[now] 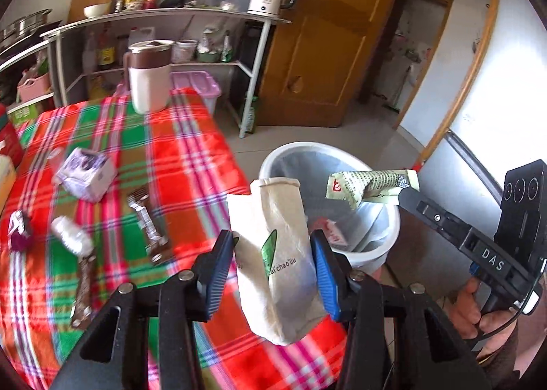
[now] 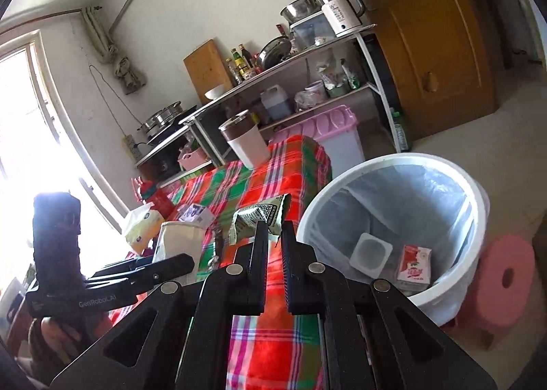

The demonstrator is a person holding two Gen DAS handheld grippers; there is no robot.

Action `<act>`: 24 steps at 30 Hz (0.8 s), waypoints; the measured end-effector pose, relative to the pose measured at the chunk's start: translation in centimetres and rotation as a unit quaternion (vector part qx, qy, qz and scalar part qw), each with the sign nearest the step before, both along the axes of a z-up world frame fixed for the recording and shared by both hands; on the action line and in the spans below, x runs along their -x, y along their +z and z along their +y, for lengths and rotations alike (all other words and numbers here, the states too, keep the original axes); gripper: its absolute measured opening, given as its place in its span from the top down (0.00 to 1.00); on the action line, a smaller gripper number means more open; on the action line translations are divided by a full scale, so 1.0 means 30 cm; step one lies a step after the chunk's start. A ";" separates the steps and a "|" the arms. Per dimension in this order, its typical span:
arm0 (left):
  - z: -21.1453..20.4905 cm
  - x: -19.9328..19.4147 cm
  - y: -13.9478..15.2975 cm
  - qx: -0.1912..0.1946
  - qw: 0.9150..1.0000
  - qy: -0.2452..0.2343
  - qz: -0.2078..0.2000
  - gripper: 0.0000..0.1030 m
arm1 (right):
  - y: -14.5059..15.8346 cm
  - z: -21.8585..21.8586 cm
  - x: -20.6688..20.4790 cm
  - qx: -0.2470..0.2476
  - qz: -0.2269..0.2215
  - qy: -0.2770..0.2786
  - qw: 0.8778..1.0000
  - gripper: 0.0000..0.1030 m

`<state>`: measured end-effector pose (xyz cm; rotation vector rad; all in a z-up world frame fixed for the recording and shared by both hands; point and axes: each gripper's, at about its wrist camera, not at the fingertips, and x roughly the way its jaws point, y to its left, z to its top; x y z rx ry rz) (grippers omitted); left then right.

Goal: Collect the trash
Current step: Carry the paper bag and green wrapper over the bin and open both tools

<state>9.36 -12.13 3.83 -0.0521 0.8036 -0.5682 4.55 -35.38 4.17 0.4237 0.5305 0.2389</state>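
**Both claws carry trash beside the bin**

The left claw [image 1: 273, 253] is clamped on a crumpled white paper cup [image 1: 273, 253], held above the edge of the plaid-covered desk [image 1: 164, 157]. Just beyond it stands the white trash bin [image 1: 383, 246]. The right claw [image 2: 274, 229] is pressed together on a green printed wrapper [image 2: 259, 215], with the bin's opening to its right, a red carton [image 2: 413, 267] inside.
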 end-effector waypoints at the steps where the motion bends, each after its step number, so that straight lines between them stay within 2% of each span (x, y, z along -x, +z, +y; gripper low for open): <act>1: -0.026 -0.009 0.005 0.002 1.000 -0.009 -0.002 0.53 | 0.006 -0.024 0.000 0.000 0.000 -0.008 1.000 0.92; 7: -0.167 -0.058 0.002 0.015 0.999 -0.049 0.006 0.52 | 0.006 -0.127 -0.007 0.018 0.014 -0.056 0.998 0.92; 11: -0.259 -0.083 -0.028 0.015 0.997 -0.075 0.016 0.51 | -0.037 -0.173 -0.032 0.026 0.041 -0.075 0.996 0.92; 15: -0.332 -0.094 -0.059 0.009 0.995 -0.095 0.032 0.50 | -0.076 -0.197 -0.047 0.054 0.060 -0.097 0.992 0.92; 24: -0.408 -0.154 -0.122 -0.001 0.994 -0.095 0.058 0.49 | -0.135 -0.199 -0.090 0.124 0.096 -0.117 0.981 0.92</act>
